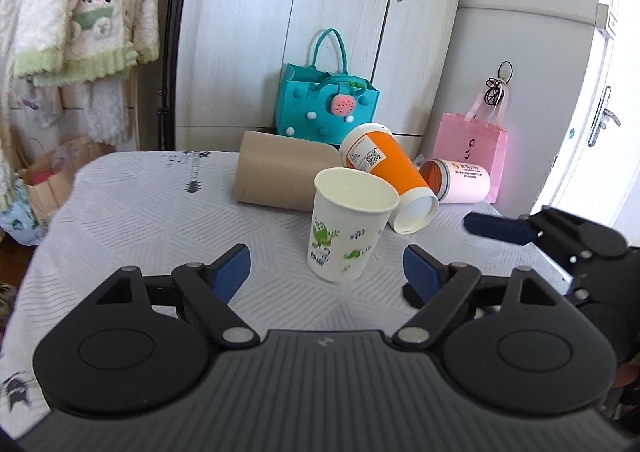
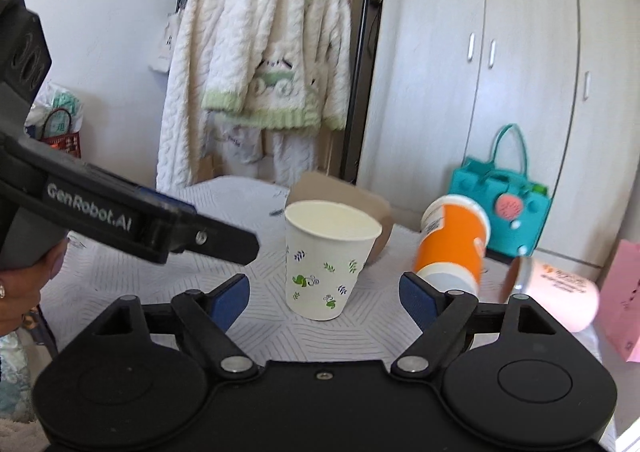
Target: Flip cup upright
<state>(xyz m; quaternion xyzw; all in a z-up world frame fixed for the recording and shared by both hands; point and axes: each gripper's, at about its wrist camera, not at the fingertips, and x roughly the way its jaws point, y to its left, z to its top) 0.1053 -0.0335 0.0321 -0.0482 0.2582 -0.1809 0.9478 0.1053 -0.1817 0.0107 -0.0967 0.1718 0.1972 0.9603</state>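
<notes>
A white paper cup with green leaf prints (image 1: 349, 226) stands upright on the patterned tablecloth (image 1: 140, 212), mouth up; it also shows in the right wrist view (image 2: 326, 260). My left gripper (image 1: 326, 272) is open and empty, just short of the cup. My right gripper (image 2: 324, 294) is open and empty, also just in front of the cup. An orange cup (image 1: 390, 176) lies tilted behind it, also in the right wrist view (image 2: 452, 248). A pink cup (image 1: 460, 180) lies on its side.
A brown cardboard roll (image 1: 280, 176) lies behind the cups. A teal bag (image 1: 326, 100) and a pink bag (image 1: 476, 144) stand at the back by the wardrobe. A robe (image 2: 256, 72) hangs at the left. The other gripper crosses each view's edge.
</notes>
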